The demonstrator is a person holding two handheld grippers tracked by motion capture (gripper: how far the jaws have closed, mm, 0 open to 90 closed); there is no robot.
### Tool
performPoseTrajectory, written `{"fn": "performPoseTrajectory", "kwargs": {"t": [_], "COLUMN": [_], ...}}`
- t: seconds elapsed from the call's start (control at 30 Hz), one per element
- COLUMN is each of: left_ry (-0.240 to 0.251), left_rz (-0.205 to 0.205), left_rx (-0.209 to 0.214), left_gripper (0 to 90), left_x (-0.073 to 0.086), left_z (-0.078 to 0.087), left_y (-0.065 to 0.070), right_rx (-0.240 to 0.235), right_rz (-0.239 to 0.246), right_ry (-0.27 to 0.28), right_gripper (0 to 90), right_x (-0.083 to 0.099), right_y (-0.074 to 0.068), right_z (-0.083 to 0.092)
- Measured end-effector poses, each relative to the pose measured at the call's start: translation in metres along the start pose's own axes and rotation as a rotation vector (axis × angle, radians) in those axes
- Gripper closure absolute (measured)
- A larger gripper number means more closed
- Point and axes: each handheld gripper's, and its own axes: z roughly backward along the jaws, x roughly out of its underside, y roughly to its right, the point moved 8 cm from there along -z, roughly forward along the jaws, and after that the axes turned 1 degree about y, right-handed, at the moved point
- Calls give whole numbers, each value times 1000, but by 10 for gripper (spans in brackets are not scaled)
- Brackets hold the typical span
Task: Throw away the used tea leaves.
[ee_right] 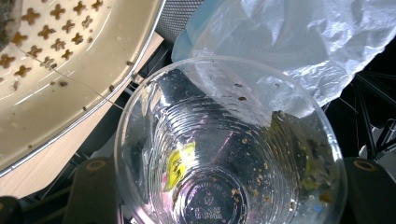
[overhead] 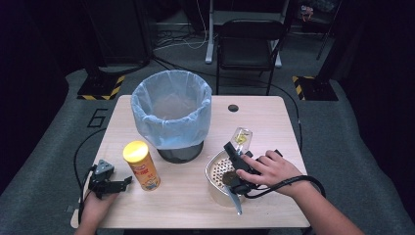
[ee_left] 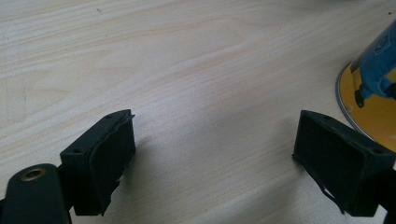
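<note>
Right tongs (overhead: 238, 147) gripped a clear plastic cup (overhead: 241, 136) beside the lined bin (overhead: 171, 110); left tongs (overhead: 126, 182) lay open on bare bench (overhead: 186, 196).

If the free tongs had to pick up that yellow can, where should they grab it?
Probably around the middle of the yellow can's body, coming in level from the side. It stands upright and tall on the table, so its round wall is easiest to pinch. The left tongs lie open just beside it, on its left.
</note>
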Motion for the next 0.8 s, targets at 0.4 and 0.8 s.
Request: {"fn": "performPoseTrajectory", "kwargs": {"t": [0.4,0.8], "left_ry": [-9,-9], "left_rz": [-11,-9], "left_rx": [2,3], "left_gripper": [123,123], "left_x": [0,0], "left_z": [1,1], "left_y": [-1,0], "right_rx": [35,-1], "right_rz": [-310,-62], "right_ry": [55,55], "right_gripper": [346,345], "right_x": [-4,4], "right_y": [0,13], "right_z": [1,6]}}
